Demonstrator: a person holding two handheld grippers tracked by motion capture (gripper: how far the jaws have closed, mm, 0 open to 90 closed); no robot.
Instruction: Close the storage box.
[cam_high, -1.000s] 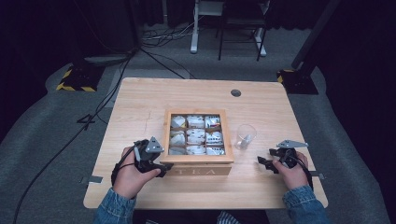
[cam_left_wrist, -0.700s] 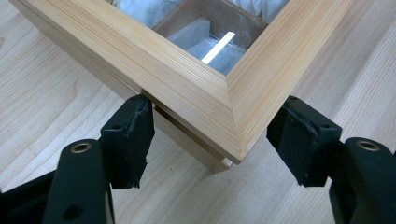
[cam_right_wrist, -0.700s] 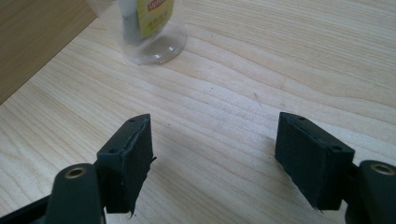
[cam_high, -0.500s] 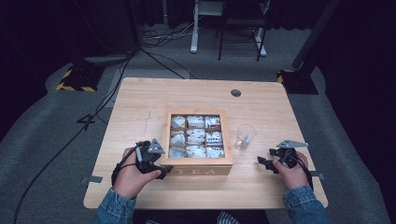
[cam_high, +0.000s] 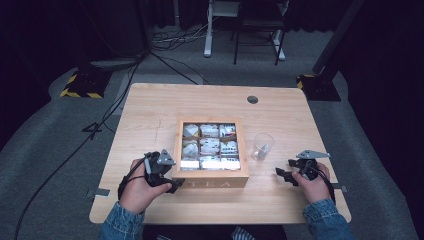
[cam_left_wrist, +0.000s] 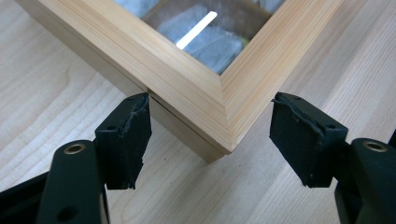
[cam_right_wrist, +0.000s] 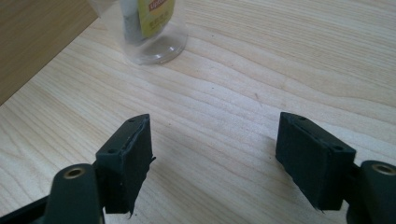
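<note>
A wooden tea box (cam_high: 212, 183) with a glass lid stands mid-table, with several compartments of tea bags under the glass. My left gripper (cam_high: 172, 174) lies at its near left corner. In the left gripper view that box corner (cam_left_wrist: 219, 107) sits between the jaws of the left gripper (cam_left_wrist: 210, 135), which have just been opening. The pads do not press on the wood, so this gripper is open. A clear plastic cup (cam_high: 262, 146) with a yellow-labelled tea bag stands right of the box. My right gripper (cam_high: 284, 168) rests open on the table short of the cup (cam_right_wrist: 149, 32), nothing between the jaws of the right gripper (cam_right_wrist: 212, 158).
The light wooden table (cam_high: 150, 115) has a round cable hole (cam_high: 252, 99) near its far edge. Beyond the table, cables, a chair and stand bases sit on the dark floor.
</note>
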